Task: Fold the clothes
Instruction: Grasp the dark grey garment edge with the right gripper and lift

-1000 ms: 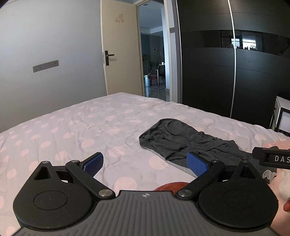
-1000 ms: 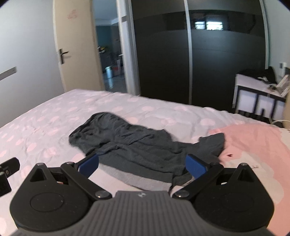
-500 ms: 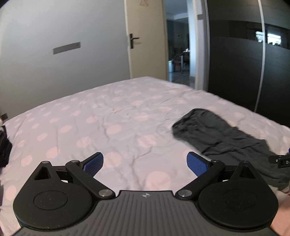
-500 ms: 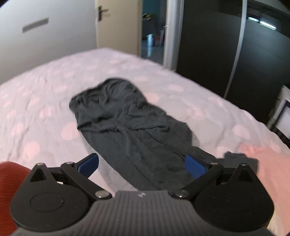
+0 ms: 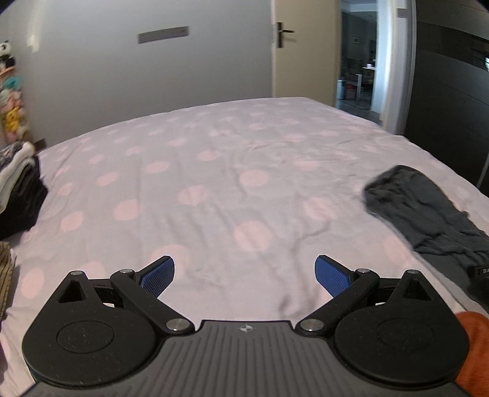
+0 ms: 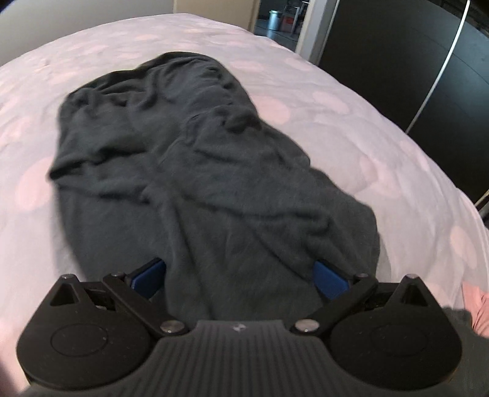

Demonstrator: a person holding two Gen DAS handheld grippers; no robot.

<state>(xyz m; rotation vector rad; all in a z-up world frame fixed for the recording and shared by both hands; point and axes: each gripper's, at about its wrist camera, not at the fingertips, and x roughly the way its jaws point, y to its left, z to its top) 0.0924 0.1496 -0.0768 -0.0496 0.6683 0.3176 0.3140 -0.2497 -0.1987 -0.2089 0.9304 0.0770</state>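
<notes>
- Right gripper (image 6: 240, 279) hangs low over the near end of a dark grey garment (image 6: 195, 171), its blue-padded jaws spread wide with cloth lying between them; the cloth rides up against the inner face of the right pad, but nothing is pinched.
- That dark grey garment lies crumpled and stretched lengthwise on the bed (image 6: 382, 143), with deep wrinkles along its middle and a bunched fold near its far end; the right wrist view is somewhat blurred, so what kind of garment it is cannot be told.
- Left gripper (image 5: 244, 276) is held over bare bedsheet, well apart from the garment, its jaws also spread wide and holding nothing.
- From the left wrist view the garment (image 5: 428, 210) sits at the right side of the bed, and a small black part of the other tool shows at its near end.
- Bed (image 5: 214, 171) is covered by a pale sheet with pink dots, lightly creased.
- At the left edge of the bed sits a pile of clothes (image 5: 18, 186), white pieces on top of dark ones.
- Beyond the bed stand a grey wall, a cream door (image 5: 302, 52) and a dark wardrobe (image 6: 406, 61).
- No containers are clear enough to describe, apart from a small metal bin (image 6: 274, 19) seen through the doorway; its contents cannot be seen.
</notes>
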